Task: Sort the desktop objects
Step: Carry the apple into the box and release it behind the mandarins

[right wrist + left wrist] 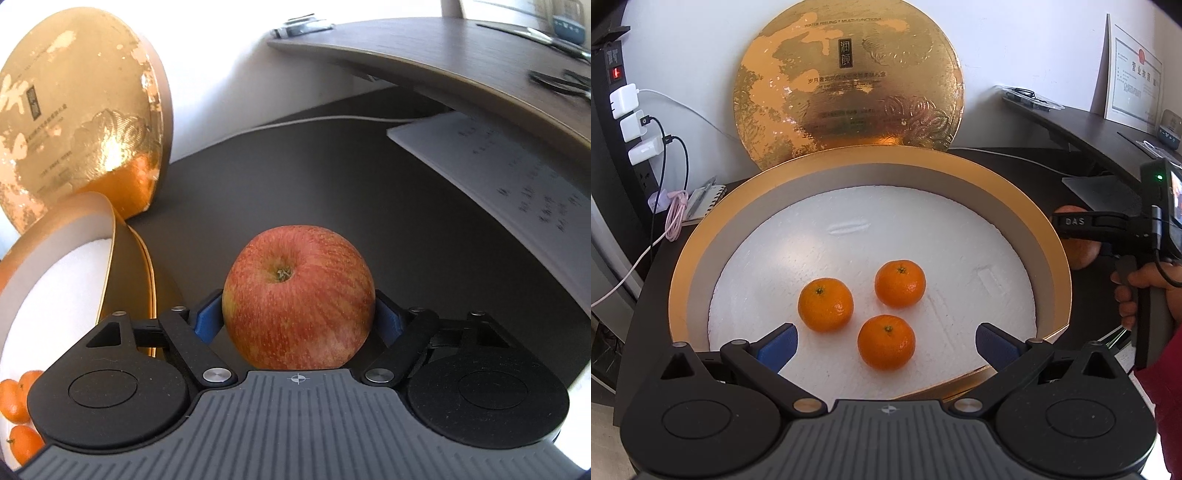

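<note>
Gripping the apple [297,297] calls for contact on its widest band, where the right gripper [299,314] has its blue pads [208,317] set, one against each flank. The pads appear to touch the skin on both sides, so the jaws stand at a medium width, closed on the fruit. The apple is judged firm and fairly heavy for its size, with smooth, slightly waxy skin that could slip if the hold sits above or below the widest band. Hard squeezing may bruise it; moderate pressure should suffice.

The apple is red with yellow streaks and fine pale speckles, stem cavity facing up, a short dry stem visible. It sits on the dark desk [369,206], just beside the outer wall of the round gold box [683,280], on the right of it in the left wrist view.

The left gripper [884,341] hangs over the near part of the box with its fingers wide apart and holding nothing. Three mandarins [826,309] lie close together on the white foam liner [849,229]. The gold lid [849,77] leans upright against the wall behind the box.
</note>
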A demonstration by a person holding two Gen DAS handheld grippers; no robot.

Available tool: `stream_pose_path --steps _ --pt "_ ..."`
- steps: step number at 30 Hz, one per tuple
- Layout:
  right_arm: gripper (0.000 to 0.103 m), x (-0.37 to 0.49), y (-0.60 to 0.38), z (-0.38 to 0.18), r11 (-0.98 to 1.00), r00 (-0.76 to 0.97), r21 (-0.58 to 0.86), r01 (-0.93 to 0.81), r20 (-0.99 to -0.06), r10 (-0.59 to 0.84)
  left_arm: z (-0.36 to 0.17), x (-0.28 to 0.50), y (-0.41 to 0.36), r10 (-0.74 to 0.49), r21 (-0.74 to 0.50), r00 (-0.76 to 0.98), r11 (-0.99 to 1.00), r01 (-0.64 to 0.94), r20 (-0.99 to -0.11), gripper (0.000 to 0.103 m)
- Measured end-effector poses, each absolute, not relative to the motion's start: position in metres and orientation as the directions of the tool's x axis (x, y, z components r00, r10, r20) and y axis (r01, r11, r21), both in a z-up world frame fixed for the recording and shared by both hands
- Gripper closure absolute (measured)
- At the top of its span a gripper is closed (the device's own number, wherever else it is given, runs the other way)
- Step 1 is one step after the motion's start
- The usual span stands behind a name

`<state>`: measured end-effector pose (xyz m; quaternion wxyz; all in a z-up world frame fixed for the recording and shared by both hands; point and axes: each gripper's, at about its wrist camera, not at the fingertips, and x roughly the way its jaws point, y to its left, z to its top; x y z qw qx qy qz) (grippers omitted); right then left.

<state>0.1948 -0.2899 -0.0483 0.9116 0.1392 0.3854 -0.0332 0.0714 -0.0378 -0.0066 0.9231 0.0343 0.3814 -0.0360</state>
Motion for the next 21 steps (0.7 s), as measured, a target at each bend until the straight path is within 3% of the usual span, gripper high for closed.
stream_pose_path --steps 9,16,21 --pt "0.022 0.176 -0.284 -0.010 0.953 0.763 0.253 0.168 -0.646 0.037 0.000 0.061 -0.022 -0.052 0.004 0.725 0.997 0.075 -0.686 0.000" --pt "0.021 0.159 -0.232 0.054 0.969 0.832 0.247 0.026 -0.542 0.116 0.012 0.056 0.013 -0.027 -0.044 0.761 0.999 -0.002 -0.648 0.000" --pt "0.021 0.159 -0.181 0.075 0.966 0.811 0.234 -0.108 -0.542 0.222 0.014 0.055 0.048 0.029 -0.067 0.769 0.993 -0.094 -0.638 0.000"
